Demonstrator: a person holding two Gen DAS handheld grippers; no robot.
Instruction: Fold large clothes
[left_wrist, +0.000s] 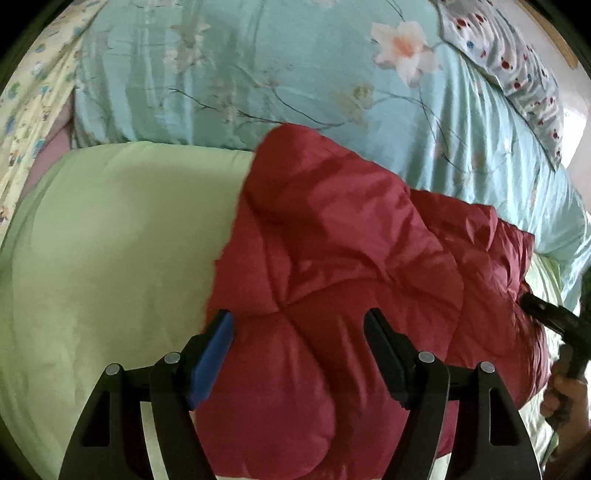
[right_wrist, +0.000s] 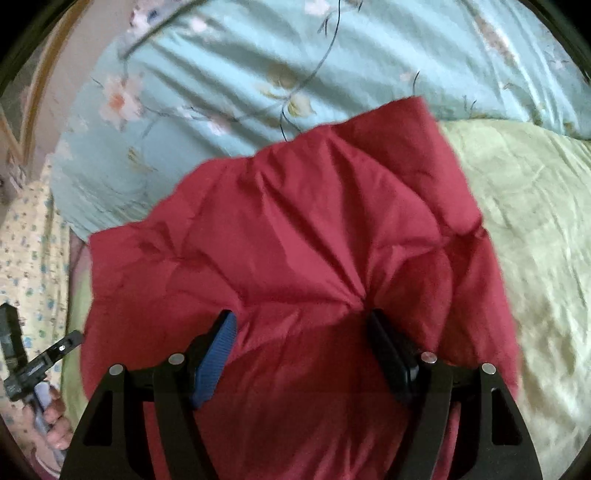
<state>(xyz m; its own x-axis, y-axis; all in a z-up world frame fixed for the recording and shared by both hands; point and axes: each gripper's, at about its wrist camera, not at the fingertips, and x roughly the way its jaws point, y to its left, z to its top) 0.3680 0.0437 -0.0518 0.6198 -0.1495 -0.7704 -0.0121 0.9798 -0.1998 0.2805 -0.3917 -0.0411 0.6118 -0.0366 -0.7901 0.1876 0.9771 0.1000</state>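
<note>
A dark red quilted puffer garment (left_wrist: 332, 266) lies folded into a bundle on a light green bedsheet (left_wrist: 110, 240); it also fills the middle of the right wrist view (right_wrist: 295, 240). My left gripper (left_wrist: 299, 325) is open, its fingers spread over the garment's near left part. My right gripper (right_wrist: 301, 325) is open, its fingers spread over the garment's near edge. Neither holds any cloth. The right gripper also shows at the right edge of the left wrist view (left_wrist: 546, 317), beside the garment. The left gripper shows at the left edge of the right wrist view (right_wrist: 48, 358).
A pale blue floral quilt (left_wrist: 258, 74) lies bunched behind the garment. A white pillow with red and blue spots (left_wrist: 517, 74) sits at the back right. A yellow patterned cloth (left_wrist: 29, 110) hangs at the left. A wooden frame (right_wrist: 33, 92) stands at the left.
</note>
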